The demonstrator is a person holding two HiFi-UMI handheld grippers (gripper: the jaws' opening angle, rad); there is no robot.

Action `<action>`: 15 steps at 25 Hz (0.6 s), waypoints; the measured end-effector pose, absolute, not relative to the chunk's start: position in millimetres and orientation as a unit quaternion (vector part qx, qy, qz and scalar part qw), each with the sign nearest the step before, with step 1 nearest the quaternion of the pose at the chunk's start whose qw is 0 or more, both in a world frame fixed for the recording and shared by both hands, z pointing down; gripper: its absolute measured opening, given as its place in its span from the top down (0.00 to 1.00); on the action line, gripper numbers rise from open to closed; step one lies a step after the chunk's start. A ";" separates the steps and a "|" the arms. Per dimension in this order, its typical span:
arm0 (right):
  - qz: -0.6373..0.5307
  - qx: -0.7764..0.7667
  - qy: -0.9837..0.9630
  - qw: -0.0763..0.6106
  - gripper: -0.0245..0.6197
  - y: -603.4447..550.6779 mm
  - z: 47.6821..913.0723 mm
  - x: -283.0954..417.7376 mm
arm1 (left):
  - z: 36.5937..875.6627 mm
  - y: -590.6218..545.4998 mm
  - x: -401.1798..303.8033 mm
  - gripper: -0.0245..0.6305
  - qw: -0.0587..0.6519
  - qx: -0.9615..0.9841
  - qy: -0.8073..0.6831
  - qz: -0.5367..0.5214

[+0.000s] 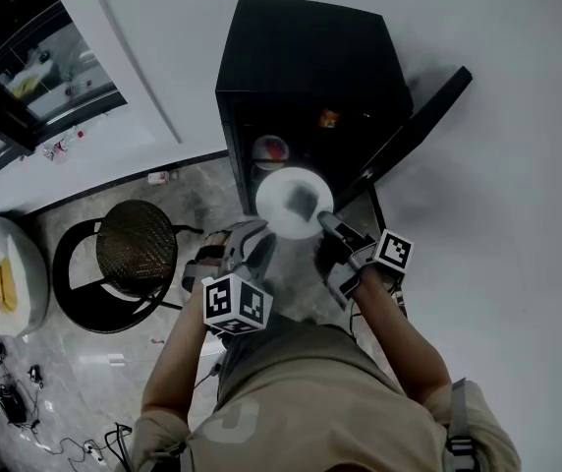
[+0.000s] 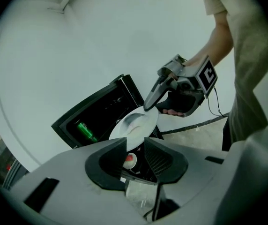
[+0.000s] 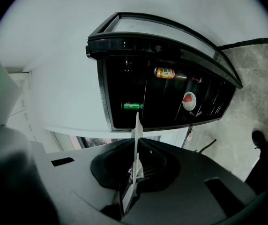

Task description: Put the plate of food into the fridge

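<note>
Right gripper (image 3: 136, 143) clamping plate (image 1: 294, 203) rim; left gripper (image 2: 135, 143) loosened, jaws apart. Am holding plate before open fridge (image 1: 310, 57); placing inside not yet done.

The fridge (image 1: 310, 57) is standing at upper centre, its door (image 1: 414, 126) hanging open rightward. The plate (image 1: 294, 203) is hanging just before the opening, between the left claw (image 1: 261, 242) and right claw (image 1: 326, 224). A chair (image 1: 129, 264) is standing at lower left.
</note>
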State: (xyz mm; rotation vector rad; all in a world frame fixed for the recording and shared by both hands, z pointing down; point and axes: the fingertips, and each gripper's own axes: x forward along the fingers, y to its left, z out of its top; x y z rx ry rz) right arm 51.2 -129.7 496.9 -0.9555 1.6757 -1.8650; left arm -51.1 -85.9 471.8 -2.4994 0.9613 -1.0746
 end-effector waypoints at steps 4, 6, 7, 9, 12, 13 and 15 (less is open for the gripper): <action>-0.677 -0.354 0.604 0.228 0.91 -133.0 501.5 48.0 | 483.5 -87.3 -52.3 0.76 0.152 -0.849 0.310 -0.400; -0.675 -0.357 0.605 0.226 0.91 -133.4 502.2 44.7 | 486.2 -88.4 -53.5 0.76 0.161 -0.846 0.308 -0.404; -0.675 -0.359 0.605 0.225 0.91 -133.5 502.7 43.2 | 486.8 -89.5 -53.9 0.76 0.165 -0.845 0.308 -0.404; -0.674 -0.363 0.604 0.223 0.91 -133.7 504.6 40.5 | 487.6 -92.0 -55.2 0.76 0.171 -0.845 0.311 -0.401; -0.675 -0.368 0.599 0.222 0.91 -139.2 510.9 33.7 | 491.9 -100.1 -60.7 0.76 0.165 -0.847 0.314 -0.395; -0.676 -0.369 0.598 0.223 0.91 -141.8 512.3 31.4 | 493.4 -103.4 -62.8 0.76 0.160 -0.849 0.314 -0.394; -0.674 -0.373 0.597 0.224 0.91 -145.0 514.4 28.7 | 496.2 -107.7 -65.1 0.76 0.158 -0.851 0.308 -0.394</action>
